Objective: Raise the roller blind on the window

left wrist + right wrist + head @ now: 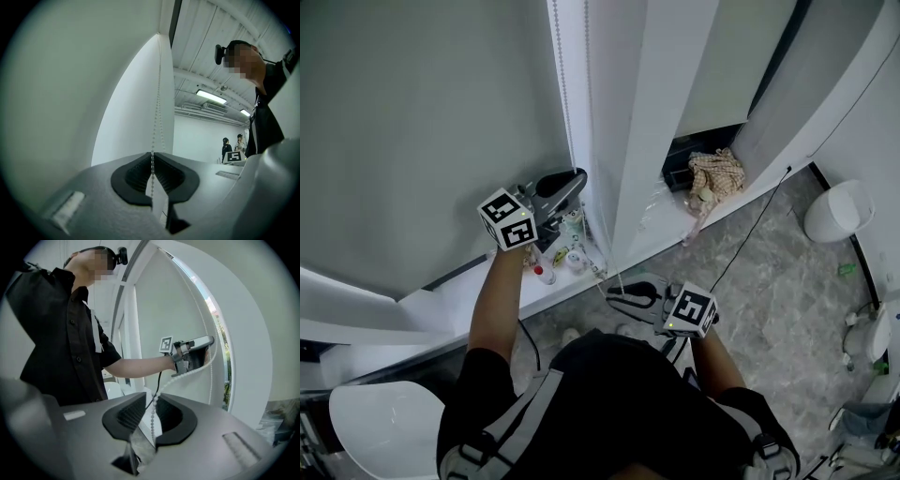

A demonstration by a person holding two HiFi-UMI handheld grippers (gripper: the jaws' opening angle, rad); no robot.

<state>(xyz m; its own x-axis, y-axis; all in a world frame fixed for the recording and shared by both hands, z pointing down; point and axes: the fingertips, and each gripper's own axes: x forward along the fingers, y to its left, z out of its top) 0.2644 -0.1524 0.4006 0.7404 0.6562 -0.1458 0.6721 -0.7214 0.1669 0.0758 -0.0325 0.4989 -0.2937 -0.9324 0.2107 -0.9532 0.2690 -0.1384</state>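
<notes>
The grey roller blind (422, 112) covers the window at the left. Its white bead chain (565, 84) hangs along the blind's right edge. My left gripper (577, 183) is raised to the chain, and in the left gripper view its jaws (152, 157) are shut on the bead chain (158, 93). My right gripper (614, 295) is lower, near the sill. Its jaws (152, 401) stand slightly apart with the slack chain (187, 373) running between the pads. The chain curves up from there to the left gripper (208, 350).
Small bottles (553, 262) stand on the white sill below the left gripper. A crumpled checked cloth (715, 173) lies on the ledge to the right. A white round bin (837, 211) and a black cable (750, 234) are on the marble floor.
</notes>
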